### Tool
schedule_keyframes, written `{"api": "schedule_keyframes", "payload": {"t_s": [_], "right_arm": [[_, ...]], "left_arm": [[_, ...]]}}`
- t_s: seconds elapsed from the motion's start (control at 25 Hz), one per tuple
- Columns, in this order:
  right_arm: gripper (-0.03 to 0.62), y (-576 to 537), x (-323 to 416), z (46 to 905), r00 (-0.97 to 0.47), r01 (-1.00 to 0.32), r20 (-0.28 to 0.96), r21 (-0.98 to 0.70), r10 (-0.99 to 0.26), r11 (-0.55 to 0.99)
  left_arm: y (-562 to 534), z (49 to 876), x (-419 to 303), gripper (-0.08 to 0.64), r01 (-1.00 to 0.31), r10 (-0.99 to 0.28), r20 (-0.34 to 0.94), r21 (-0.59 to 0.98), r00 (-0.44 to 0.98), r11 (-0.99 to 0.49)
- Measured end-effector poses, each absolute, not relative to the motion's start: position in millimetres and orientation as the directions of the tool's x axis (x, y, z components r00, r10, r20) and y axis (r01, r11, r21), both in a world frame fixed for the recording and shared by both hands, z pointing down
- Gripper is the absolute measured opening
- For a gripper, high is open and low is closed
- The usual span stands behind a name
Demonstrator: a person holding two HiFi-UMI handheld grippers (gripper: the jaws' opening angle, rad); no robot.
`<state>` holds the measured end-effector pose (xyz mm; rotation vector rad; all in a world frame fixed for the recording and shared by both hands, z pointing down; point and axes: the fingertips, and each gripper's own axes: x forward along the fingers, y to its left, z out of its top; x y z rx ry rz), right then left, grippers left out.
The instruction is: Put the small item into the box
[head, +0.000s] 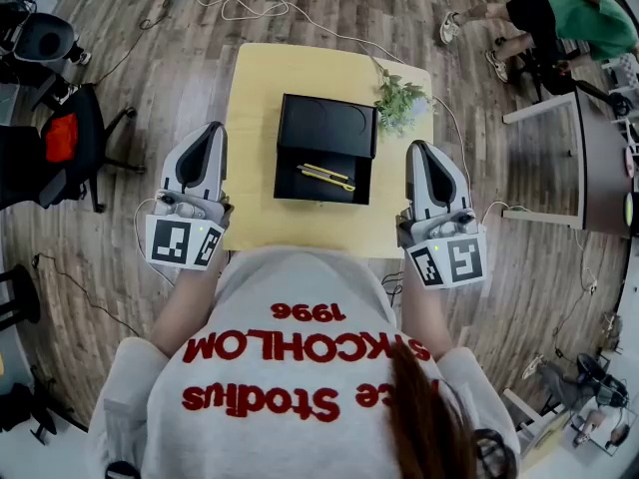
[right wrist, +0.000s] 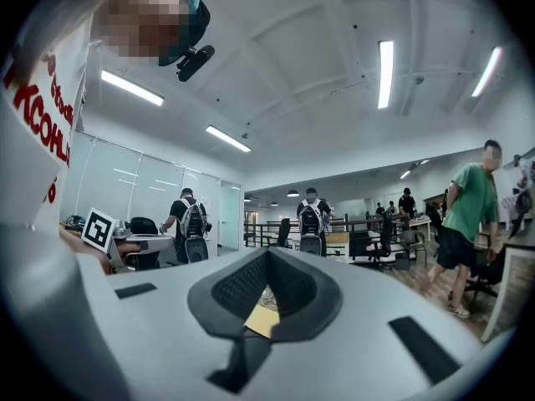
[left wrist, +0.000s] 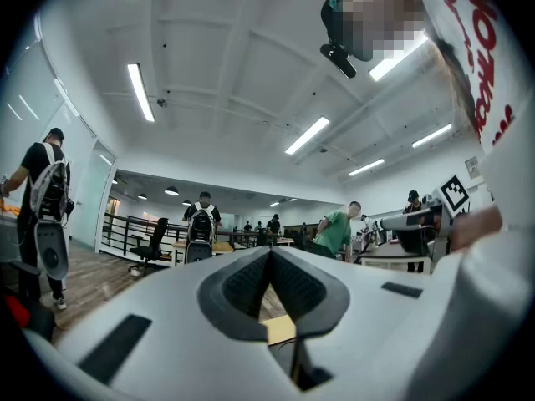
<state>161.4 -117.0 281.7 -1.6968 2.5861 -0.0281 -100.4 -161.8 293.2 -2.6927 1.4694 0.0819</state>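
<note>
Starting at the fingers: left gripper point(left wrist: 269, 256) has its dark ribbed fingers point(left wrist: 238, 286) clenched tip to tip with nothing between them. A sliver of pale yellow worktop point(head: 255, 148) shows through the gap lower down. Right gripper point(right wrist: 267, 257) reads the same: dark ribbed fingers point(right wrist: 234, 289) pressed together and empty.

Head view: both grey gripper bodies point away from the person, each with a square-marker cube at the near end (left cube point(head: 183, 239), right cube point(head: 449, 262)). The left gripper sits just beside the worktop's left edge and the right gripper at its right edge. Neither touches anything on the worktop.

Between them, mid-worktop, sits the open black rectangular box point(head: 296, 192), with its flat black lid point(head: 324, 126) folded back on the far side. The task item, a slim yellow-and-black stick-shaped item point(head: 326, 176), lies inside the box's near tray at a slight diagonal. It looks like a utility knife, but it's too small to confirm.

A green leafy sprig point(head: 399, 100) lies at the worktop's far right corner, apart from the box.

Around the worktop:
- Wood-plank floor point(head: 150, 88) with white cables point(head: 250, 8) trailing on it.
- Black office chair point(head: 60, 148) off to the left.
- Person in a green top point(head: 589, 13) at far right.

The operator's pale sweatshirt with red lettering point(head: 300, 367) fills the near foreground.
</note>
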Motion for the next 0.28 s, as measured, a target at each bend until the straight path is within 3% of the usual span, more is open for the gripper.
{"api": "schedule_keyframes", "payload": {"t_s": [0.28], "right_arm": [[0.003, -117.8, 165.9, 285.2, -0.394, -0.918, -0.03, -0.037, -0.919, 0.395]], "left_arm": [[-162.4, 294.0, -95.0, 0.006, -0.838, -0.834, -0.079, -0.042, 0.546, -0.545]]}}
